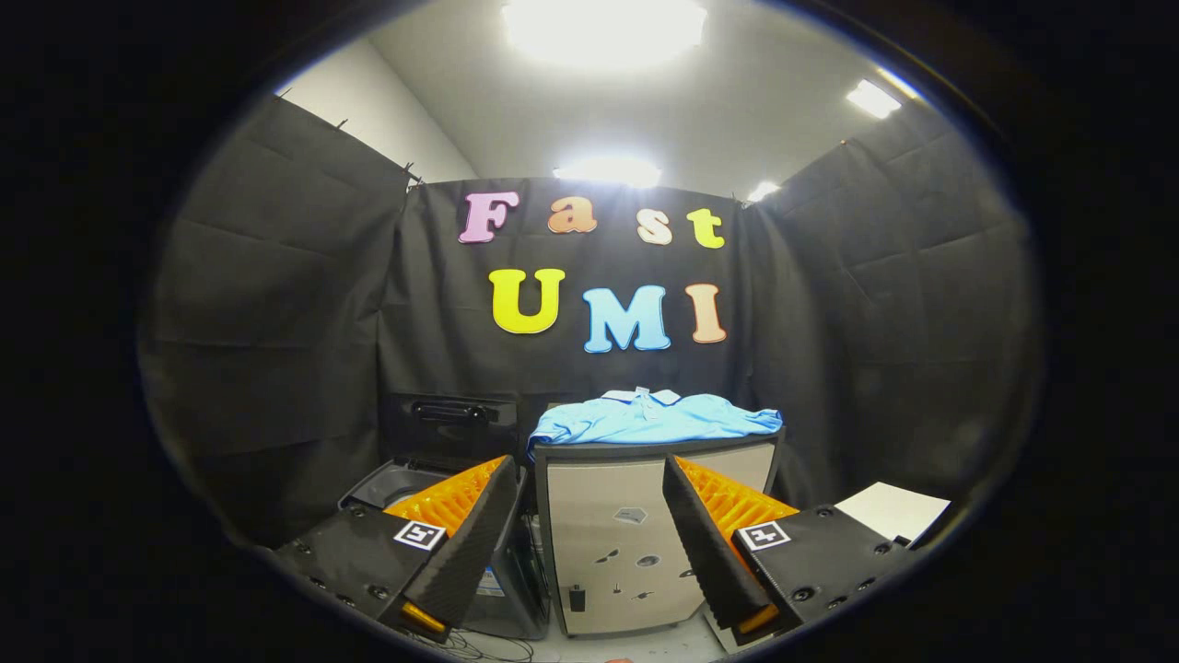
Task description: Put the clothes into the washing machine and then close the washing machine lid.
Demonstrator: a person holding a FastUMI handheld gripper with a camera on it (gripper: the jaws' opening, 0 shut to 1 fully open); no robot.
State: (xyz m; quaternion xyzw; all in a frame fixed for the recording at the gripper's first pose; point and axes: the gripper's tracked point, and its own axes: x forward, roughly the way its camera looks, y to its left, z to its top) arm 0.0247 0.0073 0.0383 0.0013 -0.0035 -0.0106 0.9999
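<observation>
**Q:** Clothes — where do they lie?

**A:** The clothes [656, 420], a light blue garment with a pale collar, lie spread in a loose heap on top of a beige cabinet [626, 543], beyond the fingers and in line with the gap between them.

**Q:** And the washing machine?

**A:** The washing machine [410, 479] stands just beside the cabinet, partly hidden behind one finger. Its dark lid [451, 425] is raised upright against the black cloth wall, and part of the grey opening shows below it.

**Q:** What is the gripper doing?

**A:** The gripper [589, 543] has its two fingers spread wide apart, with nothing between them but the front of the cabinet farther off. Neither finger touches the garment or the machine.

**Q:** Anything else in the booth?

**A:** A white sheet [892, 509] lies low down past the other finger, well apart from the cabinet. Ceiling lights [603, 32] glare overhead, above the cloth wall.
</observation>
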